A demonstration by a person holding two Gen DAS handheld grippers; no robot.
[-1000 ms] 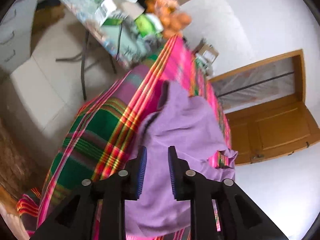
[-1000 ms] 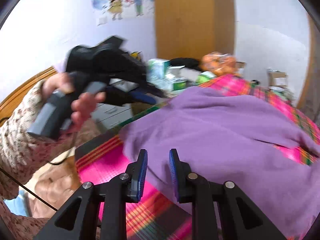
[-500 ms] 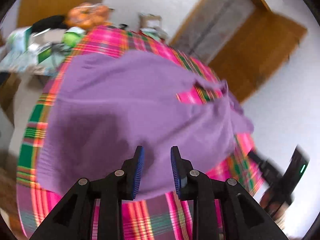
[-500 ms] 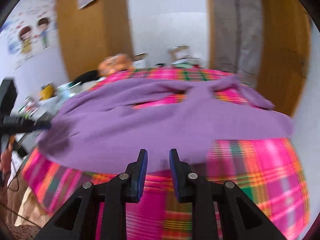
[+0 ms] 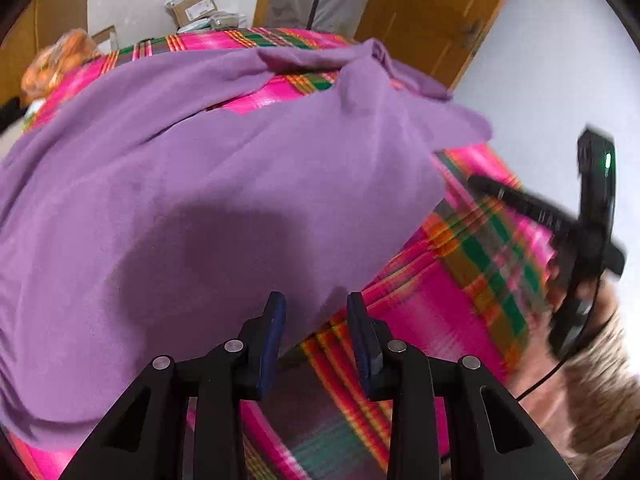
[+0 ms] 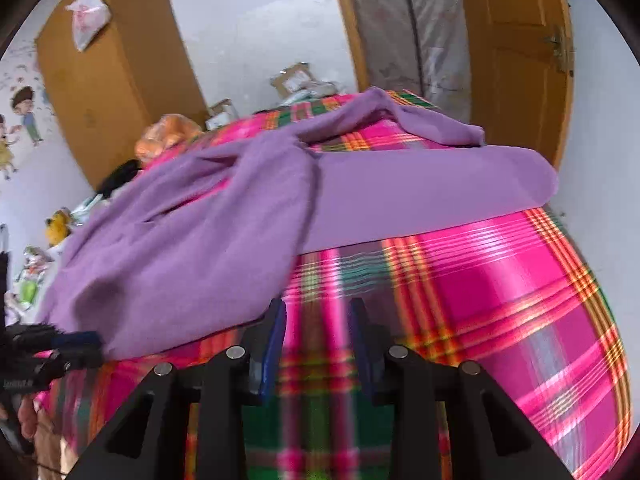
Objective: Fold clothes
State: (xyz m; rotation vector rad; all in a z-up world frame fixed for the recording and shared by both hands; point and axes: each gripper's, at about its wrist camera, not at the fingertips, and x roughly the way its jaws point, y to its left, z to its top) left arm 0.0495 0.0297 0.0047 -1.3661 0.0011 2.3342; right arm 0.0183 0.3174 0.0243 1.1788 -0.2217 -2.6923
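A purple long-sleeved garment lies spread over a pink and green plaid cloth on a table. My left gripper is open just above the garment's near hem, holding nothing. My right gripper is open over bare plaid cloth, to the right of the garment; one sleeve stretches out flat ahead of it. Each gripper appears in the other's view: the right gripper at the right edge, the left gripper at the lower left hem corner.
A wooden door and a curtained doorway stand beyond the table. Cardboard boxes and an orange bag sit at the far end. A cluttered side table is to the left. A patterned sleeve shows at right.
Both grippers have swung round to face the table's near edge. The left came down close to the hem, and the right shifted rightwards off the garment over bare cloth. Both stay open.
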